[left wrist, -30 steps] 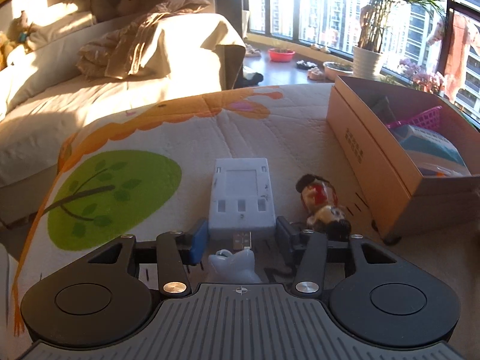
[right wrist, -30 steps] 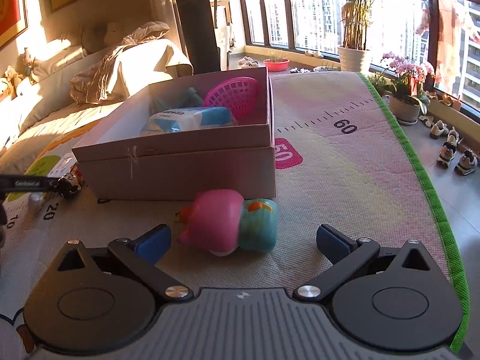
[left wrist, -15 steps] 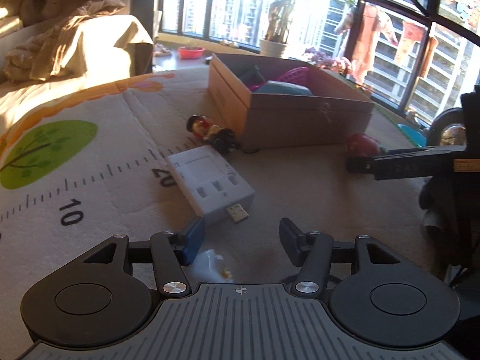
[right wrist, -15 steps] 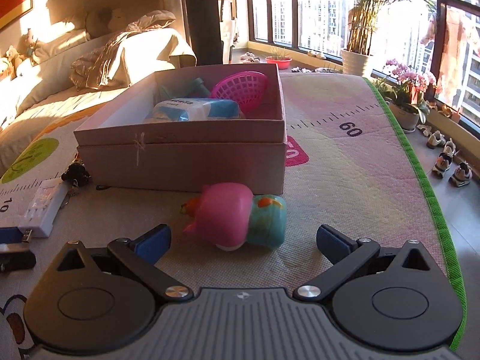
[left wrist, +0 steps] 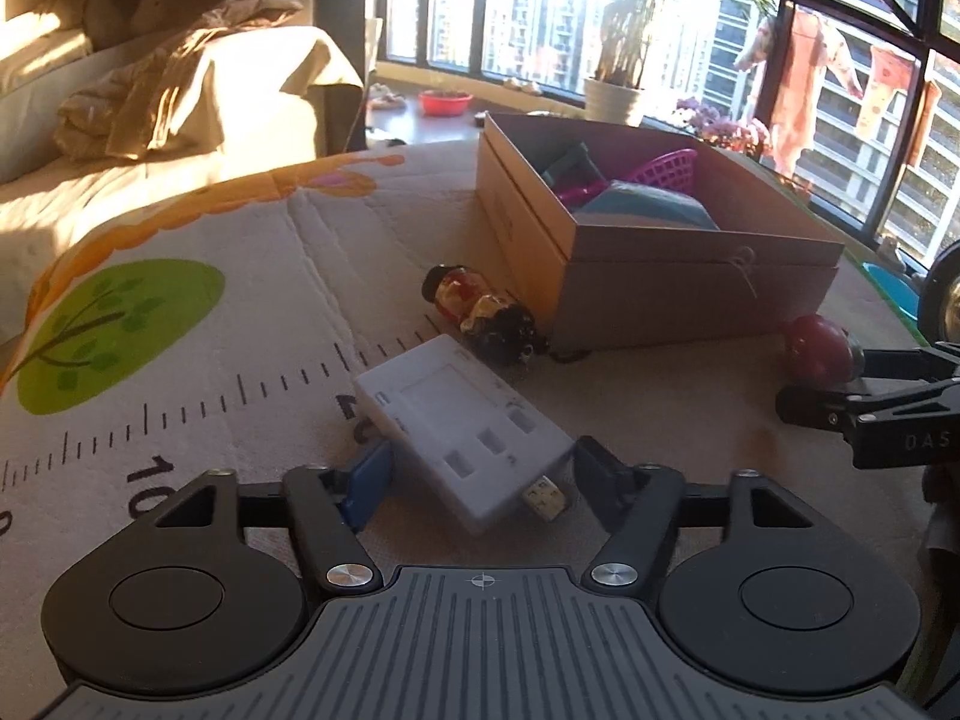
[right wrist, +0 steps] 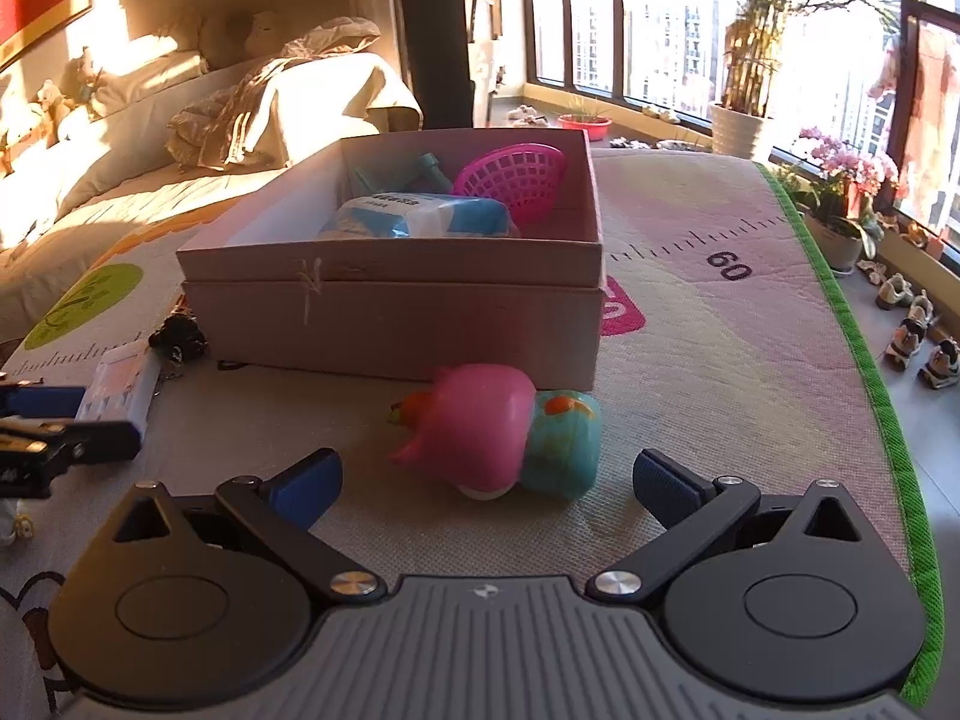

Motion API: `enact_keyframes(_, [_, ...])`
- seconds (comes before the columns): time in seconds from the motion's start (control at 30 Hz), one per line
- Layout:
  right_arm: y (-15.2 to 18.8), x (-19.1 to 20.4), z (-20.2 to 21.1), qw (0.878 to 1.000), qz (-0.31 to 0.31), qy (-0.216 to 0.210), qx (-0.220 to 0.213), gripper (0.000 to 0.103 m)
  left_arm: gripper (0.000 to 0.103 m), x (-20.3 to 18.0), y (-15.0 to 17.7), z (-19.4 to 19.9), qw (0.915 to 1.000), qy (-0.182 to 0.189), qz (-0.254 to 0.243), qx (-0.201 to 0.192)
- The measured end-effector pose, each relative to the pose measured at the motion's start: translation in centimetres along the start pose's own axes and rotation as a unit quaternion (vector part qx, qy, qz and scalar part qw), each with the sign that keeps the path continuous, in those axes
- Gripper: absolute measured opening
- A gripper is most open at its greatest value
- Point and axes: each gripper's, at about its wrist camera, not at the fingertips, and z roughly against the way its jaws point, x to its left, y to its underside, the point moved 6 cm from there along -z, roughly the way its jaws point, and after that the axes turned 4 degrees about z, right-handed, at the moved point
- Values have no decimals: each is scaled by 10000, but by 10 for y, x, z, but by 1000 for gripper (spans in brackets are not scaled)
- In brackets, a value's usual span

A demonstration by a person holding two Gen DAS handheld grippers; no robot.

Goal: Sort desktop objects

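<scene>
White plastic USB hub [left wrist: 465, 441] between spread left gripper [left wrist: 480, 483] fingers, contact unclear; small figurine [left wrist: 480, 306] at 12 o'clock, blurred; right gripper [right wrist: 486, 483] fingers apart.

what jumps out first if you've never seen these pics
The pink and teal toy lies on its side on the mat, between the open fingers of the right hand-held gripper and just in front of the cardboard box. The box holds a pink basket and a blue pack. To its left, the white hub sits between the open fingers of the left hand-held gripper.
</scene>
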Motion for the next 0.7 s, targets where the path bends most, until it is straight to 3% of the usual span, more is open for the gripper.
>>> enact_keyframes(0.07, [-1, 3, 1, 9999, 117, -20, -16, 103, 59, 0, 2, 5, 10000, 16, -89, -9])
enact_keyframes(0.13, [-4, 6, 3, 9997, 245, -52, -39, 103, 58, -2, 7, 12, 9997, 92, -232, 45])
enact_keyframes(0.27, [-10, 4, 1, 9998, 210, -18, -69, 103, 54, -17, 30, 34, 9946, 735, -681, 273])
enact_keyframes(0.33, [-15, 0, -2, 9999, 143, 15, -77, 102, 55, -25, 39, 45, 9922, 854, -863, 279])
enact_keyframes(0.37, [-17, -1, -3, 9999, 127, 39, -80, 101, 60, -28, 39, 48, 9920, 860, -889, 257])
enact_keyframes(0.4, [-19, -1, -5, 9999, 132, 55, -83, 94, 65, -31, 39, 50, 9921, 876, -872, 220])
enact_keyframes(0.47, [-22, 1, -7, 9998, 183, 13, -20, 76, 83, -34, 33, 51, 9932, 850, -790, 108])
enact_keyframes(0.6, [-18, 15, 3, 9988, 356, -331, -18, 74, 84, -39, 20, 34, 9965, 437, -707, 25])
enact_keyframes(0.7, [-10, 27, 13, 9967, 599, -550, 29, 74, 76, -35, 18, 21, 9974, 258, -672, 98])
